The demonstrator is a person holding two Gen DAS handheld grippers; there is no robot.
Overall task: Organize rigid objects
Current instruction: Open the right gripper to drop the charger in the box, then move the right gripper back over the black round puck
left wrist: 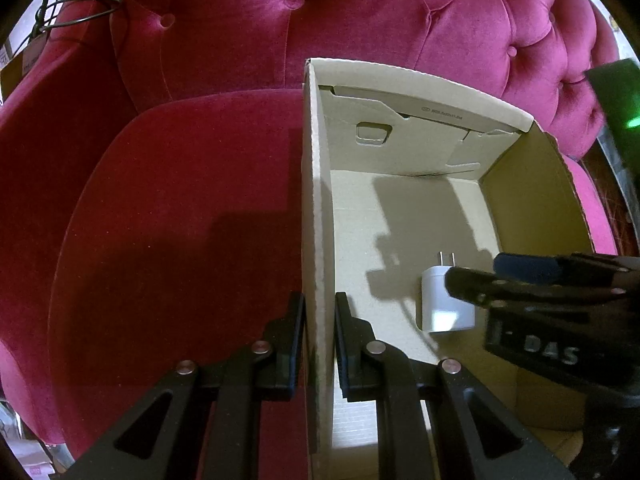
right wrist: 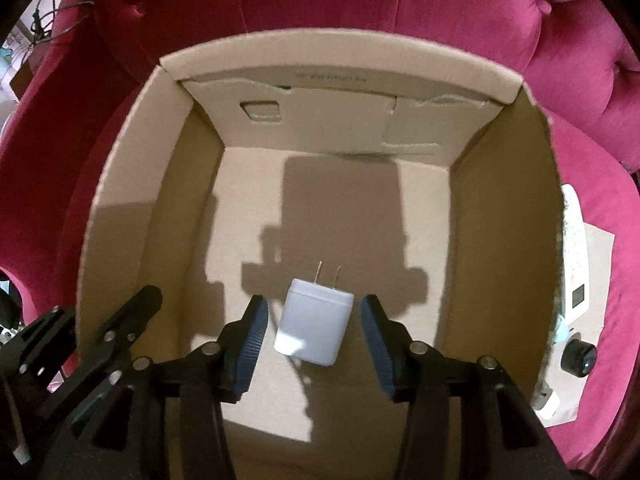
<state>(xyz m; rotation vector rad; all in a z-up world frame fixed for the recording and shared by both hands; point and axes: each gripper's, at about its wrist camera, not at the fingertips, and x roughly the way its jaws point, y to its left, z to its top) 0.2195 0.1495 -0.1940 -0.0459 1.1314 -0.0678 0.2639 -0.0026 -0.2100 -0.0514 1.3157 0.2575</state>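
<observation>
An open cardboard box [left wrist: 316, 184] [right wrist: 120, 184] stands on a magenta velvet armchair. A white plug adapter [right wrist: 314, 322] [left wrist: 440, 304] lies on the box floor, prongs pointing away. My left gripper [left wrist: 319, 312] is shut on the box's left wall, one finger outside and one inside; it also shows in the right wrist view [right wrist: 136, 308]. My right gripper [right wrist: 312, 320] is open inside the box, its blue-padded fingers on either side of the adapter and apart from it; it also shows in the left wrist view [left wrist: 520, 276].
The tufted armchair back [left wrist: 296, 20] rises behind the box. To the right of the box on the seat lie white devices and a small black lens-like object [right wrist: 578, 356]. A cable [left wrist: 80, 8] hangs at the chair's upper left.
</observation>
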